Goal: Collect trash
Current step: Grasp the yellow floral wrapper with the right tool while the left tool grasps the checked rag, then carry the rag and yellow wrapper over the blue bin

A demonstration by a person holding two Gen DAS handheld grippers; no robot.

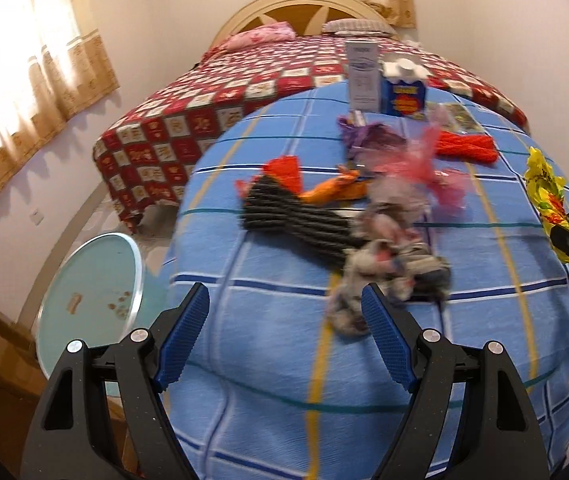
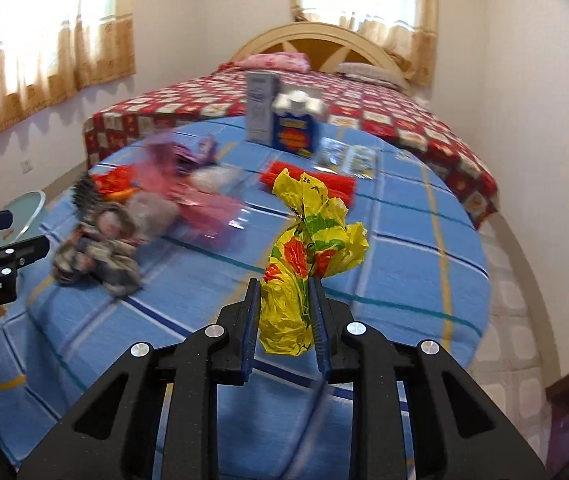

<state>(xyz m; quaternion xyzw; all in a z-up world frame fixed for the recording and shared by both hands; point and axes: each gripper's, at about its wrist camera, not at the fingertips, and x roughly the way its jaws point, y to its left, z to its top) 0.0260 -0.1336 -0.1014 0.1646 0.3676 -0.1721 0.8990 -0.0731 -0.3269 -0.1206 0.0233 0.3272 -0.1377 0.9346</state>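
Observation:
My right gripper is shut on a crumpled yellow plastic bag with red and green print, held above the blue checked cloth; it also shows at the right edge of the left wrist view. My left gripper is open and empty, just in front of a grey crumpled wrapper. Behind the wrapper lie a black ribbed piece, an orange wrapper, pink plastic, a purple wrapper and a red mesh.
A white carton and a blue box stand at the cloth's far edge. A bed with a red checked cover lies behind. A round glass table stands at the left, below the cloth's edge.

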